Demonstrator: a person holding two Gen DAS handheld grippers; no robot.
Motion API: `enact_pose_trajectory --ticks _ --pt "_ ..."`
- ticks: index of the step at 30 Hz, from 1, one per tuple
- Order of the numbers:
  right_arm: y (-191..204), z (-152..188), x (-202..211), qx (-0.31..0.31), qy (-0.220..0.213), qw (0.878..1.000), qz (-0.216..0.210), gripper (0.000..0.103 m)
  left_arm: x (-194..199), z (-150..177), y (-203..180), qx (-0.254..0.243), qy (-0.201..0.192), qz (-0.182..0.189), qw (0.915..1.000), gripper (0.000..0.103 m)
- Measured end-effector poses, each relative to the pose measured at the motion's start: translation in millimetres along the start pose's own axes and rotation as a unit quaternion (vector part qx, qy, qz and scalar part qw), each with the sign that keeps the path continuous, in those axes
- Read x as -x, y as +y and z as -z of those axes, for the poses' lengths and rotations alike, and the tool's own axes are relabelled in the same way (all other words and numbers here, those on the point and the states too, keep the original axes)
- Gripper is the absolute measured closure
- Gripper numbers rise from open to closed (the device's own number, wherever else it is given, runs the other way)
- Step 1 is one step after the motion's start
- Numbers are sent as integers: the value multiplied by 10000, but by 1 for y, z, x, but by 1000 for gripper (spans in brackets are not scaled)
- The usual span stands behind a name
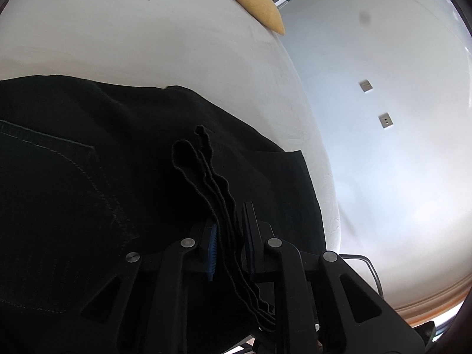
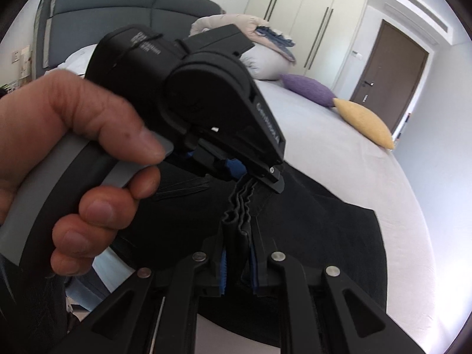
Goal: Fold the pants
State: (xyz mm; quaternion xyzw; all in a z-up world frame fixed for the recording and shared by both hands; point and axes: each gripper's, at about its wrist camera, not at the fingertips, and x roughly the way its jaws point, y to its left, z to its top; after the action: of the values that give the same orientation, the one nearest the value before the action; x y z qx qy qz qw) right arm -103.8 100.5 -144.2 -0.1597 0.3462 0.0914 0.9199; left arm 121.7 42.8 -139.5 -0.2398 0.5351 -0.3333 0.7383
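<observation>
Black pants lie on a white bed. The left hand-held gripper clamps a bunched fold of them. The right hand-held gripper grips the same fold just beside.

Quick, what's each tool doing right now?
Left tool: shut on the pants.
Right tool: shut on the pants too.

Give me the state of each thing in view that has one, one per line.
left gripper: shut on bunched pants edge.
right gripper: shut on the same bunched edge.
pants: black, lying on the bed, edge lifted.
door: closed.
wardrobe: doors closed.
</observation>
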Motion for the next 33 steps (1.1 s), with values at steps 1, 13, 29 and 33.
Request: enact_pose_trajectory --ticks 1,13,29,33 --pt "1 -2 -4 13 24 10000 -43 89 4 -2 7 45 -29 -27 10000 89" --pt "-18 6 -47 -314 422 9923 -1121 39 45 0 86 225 -339 -540 9977 89" --pt "-253 81 -9 -3703 234 8961 -2435 69 6 60 -2 -1731 -3 -1752 9692 89" --pt "-316 99 -58 -4531 488 8402 -2939 71 11 69 2 -1751 -50 -1821 9676 89"
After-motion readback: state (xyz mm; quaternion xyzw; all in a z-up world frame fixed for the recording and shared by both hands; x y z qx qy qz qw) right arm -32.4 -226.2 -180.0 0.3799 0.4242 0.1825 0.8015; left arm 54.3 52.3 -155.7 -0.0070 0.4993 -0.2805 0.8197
